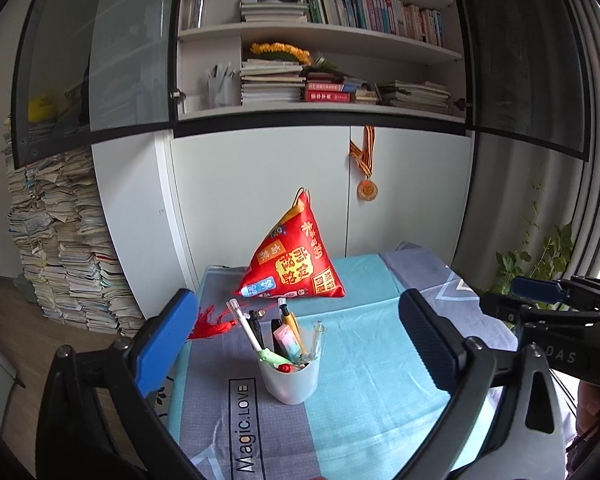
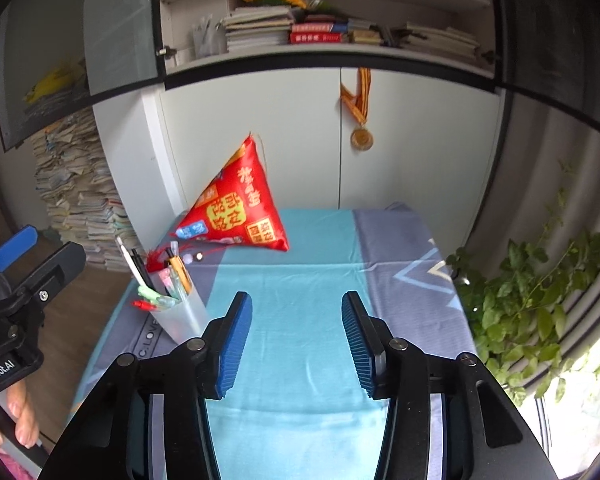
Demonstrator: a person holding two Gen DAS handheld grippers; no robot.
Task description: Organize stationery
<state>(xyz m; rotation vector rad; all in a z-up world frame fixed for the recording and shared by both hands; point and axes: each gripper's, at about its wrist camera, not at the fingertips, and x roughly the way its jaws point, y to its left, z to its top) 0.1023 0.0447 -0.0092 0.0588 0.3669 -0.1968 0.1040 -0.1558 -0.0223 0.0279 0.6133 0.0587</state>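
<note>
Pens (image 1: 252, 330) stand upright, leaning left, in the cup (image 1: 290, 380); left gripper (image 1: 300, 340) and right gripper (image 2: 297, 344) both spread, empty.

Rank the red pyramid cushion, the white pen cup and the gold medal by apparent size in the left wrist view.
1. Red pyramid cushion
2. White pen cup, though it is nearer the camera
3. Gold medal, farthest away, so its true size is unsure
</note>
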